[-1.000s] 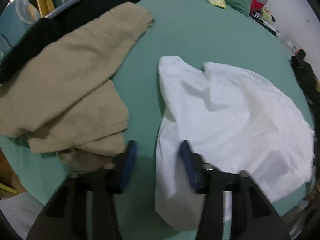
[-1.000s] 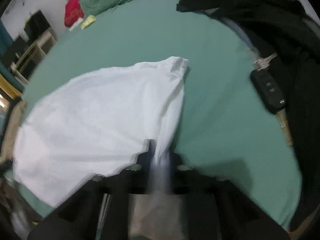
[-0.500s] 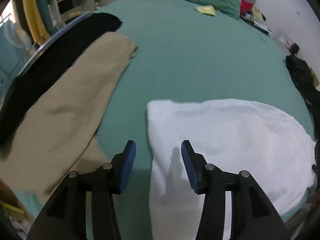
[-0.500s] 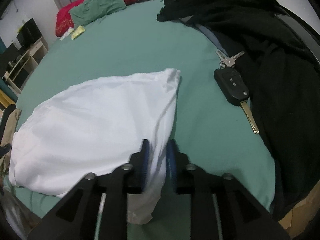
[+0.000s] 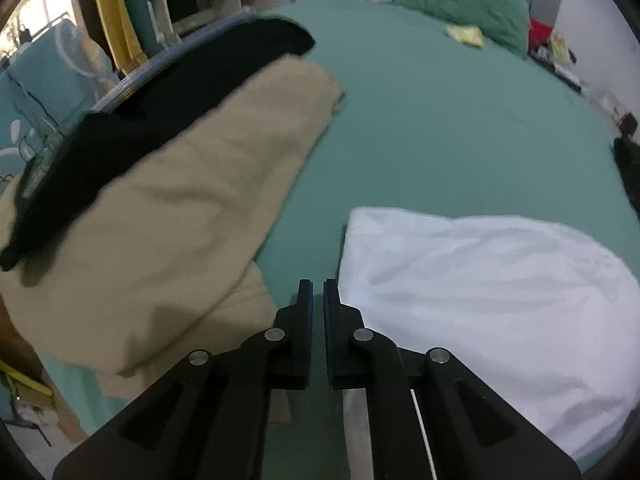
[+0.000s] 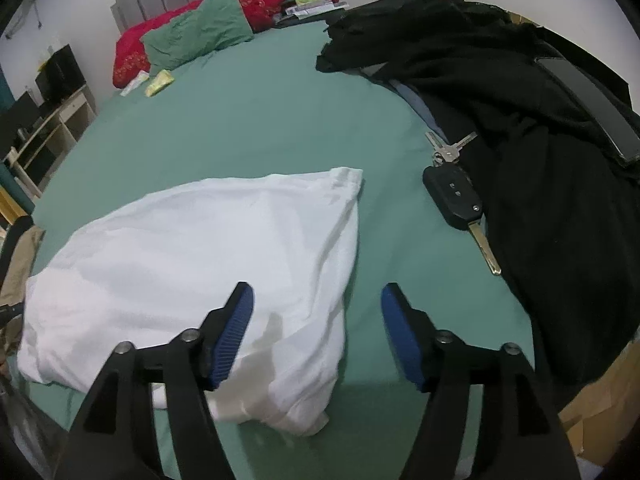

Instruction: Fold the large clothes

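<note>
A white garment lies folded in a rough rectangle on the green bed sheet; it also shows in the right wrist view. My left gripper is shut and empty, hovering just left of the garment's near left edge. My right gripper is open and empty, above the garment's near right corner, its left finger over the cloth.
Tan trousers and a black garment lie left of the white one. A black clothes pile, a car key with keys lie to the right. Pillows sit at the bed's far end.
My right gripper has opened and let go of the white garment's corner. My left gripper has shut, empty. The garment now lies flatter, folded over on the sheet.
</note>
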`<state>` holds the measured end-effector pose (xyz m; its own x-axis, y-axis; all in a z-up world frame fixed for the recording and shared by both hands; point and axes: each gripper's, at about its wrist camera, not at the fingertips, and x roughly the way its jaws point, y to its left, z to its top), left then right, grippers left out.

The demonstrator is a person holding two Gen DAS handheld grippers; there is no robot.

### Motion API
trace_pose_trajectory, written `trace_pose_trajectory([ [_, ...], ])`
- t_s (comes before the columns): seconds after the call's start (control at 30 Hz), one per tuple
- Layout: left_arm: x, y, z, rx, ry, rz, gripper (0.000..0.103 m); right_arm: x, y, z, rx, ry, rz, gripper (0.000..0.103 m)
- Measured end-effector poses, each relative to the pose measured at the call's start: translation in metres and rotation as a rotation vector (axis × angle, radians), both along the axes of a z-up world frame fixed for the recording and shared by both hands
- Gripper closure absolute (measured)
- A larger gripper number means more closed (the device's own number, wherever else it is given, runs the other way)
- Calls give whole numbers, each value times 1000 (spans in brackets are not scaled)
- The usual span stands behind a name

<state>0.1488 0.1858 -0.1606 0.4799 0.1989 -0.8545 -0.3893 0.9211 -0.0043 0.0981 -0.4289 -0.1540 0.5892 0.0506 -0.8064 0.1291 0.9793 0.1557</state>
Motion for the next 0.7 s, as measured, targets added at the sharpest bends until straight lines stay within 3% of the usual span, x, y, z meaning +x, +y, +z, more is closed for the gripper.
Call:
trace_pose_trajectory([
  [0.07,-9,-2,12,26,-35,4,96,-7,3,2,7,-4,2,26],
  [0.13,-22,-5,24,8,-64,-13,87,-14,8,2,21,-1,10,24],
  [0.2,-36,-15,30,-15,-92,-44,71,-20,13,3,31,0,15,23],
  [0.23,-44,-23,33,-22,-99,-68,69,-24,15,2,40,0,20,23],
  [0.47,-89,-70,34,-135,-145,-203,66,-46,39,-5,80,20,65,23],
  [0.7,-116,-141,15,-198,-98,-303,66,-62,66,-15,136,32,154,23],
])
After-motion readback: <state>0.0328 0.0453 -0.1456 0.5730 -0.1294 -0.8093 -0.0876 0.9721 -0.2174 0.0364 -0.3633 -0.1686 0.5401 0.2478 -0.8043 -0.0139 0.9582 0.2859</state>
